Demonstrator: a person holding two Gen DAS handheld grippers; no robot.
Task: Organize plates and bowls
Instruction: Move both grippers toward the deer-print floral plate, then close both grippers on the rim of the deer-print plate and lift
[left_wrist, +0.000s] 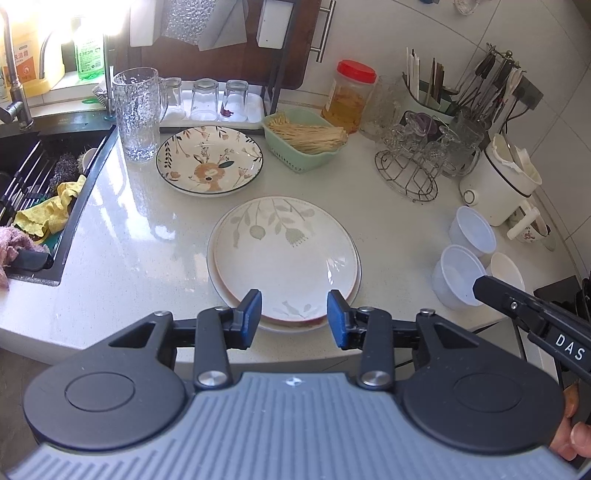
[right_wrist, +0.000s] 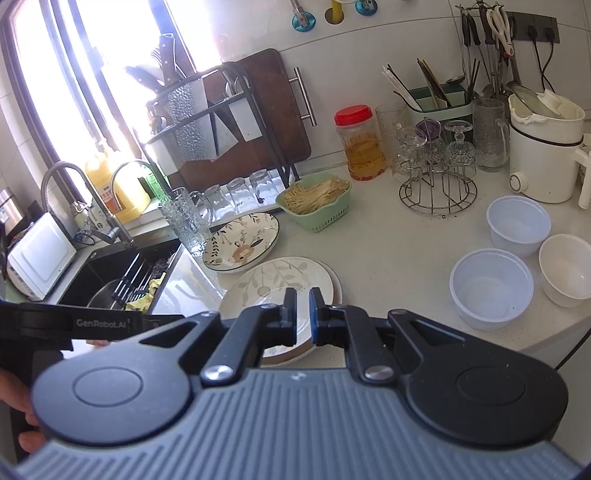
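Two stacked plates (left_wrist: 284, 254) lie on the white counter (left_wrist: 147, 236) straight ahead of the left gripper (left_wrist: 294, 317), whose blue pads (left_wrist: 252, 310) stand apart above the stack's near rim, touching nothing. Beyond the stack sits a deer-patterned plate (left_wrist: 209, 159). The right gripper (right_wrist: 303, 314) is clenched empty over the same stack (right_wrist: 280, 280), three white bowls (right_wrist: 493, 288) off to its right.

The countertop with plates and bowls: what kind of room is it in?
Most likely a home kitchen. A black sink with a faucet, a knife rack beside a window, and drinking glasses drying on a tray show it.
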